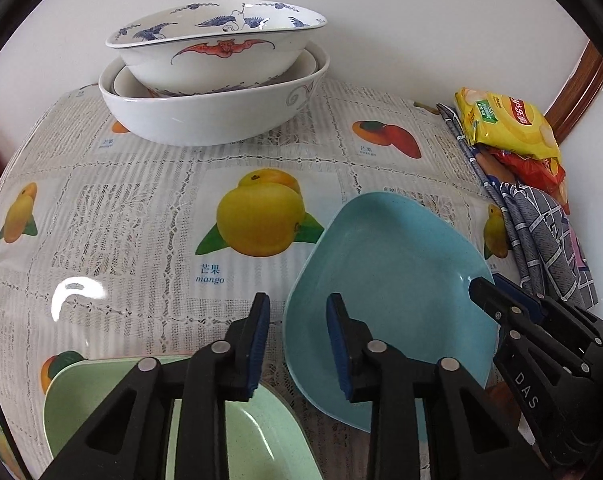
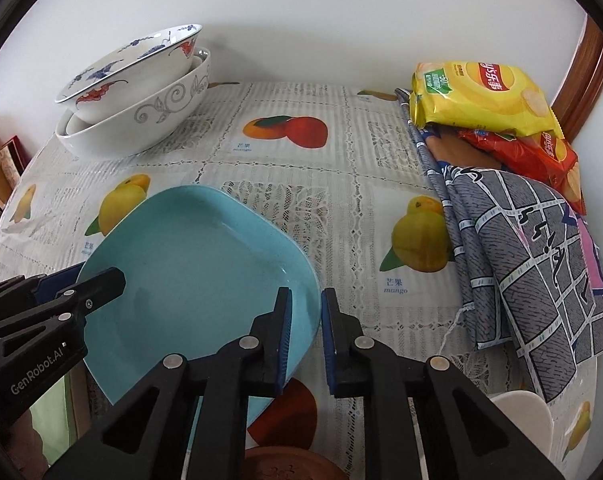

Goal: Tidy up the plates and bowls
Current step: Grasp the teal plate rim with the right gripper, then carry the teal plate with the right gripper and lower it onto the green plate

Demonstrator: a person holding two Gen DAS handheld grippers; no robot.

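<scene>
"mango" on tablecloth (image 1: 141, 184); "GenRobot.AI" on left tool (image 2: 101, 284)

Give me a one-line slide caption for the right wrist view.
Both tongs, right and left, grip opposite rims of the blue plate; stacked bowls wait behind.

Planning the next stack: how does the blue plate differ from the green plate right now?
The blue plate is tilted, one edge raised off the tablecloth; the green plate looks to lie flat. The blue plate has the left claw and right claw at opposite rims; neither claw grips the green plate. The green plate is largely hidden under the left claw; the blue plate shows nearly whole. Both are shallow, speckled, with rounded corners.
</scene>
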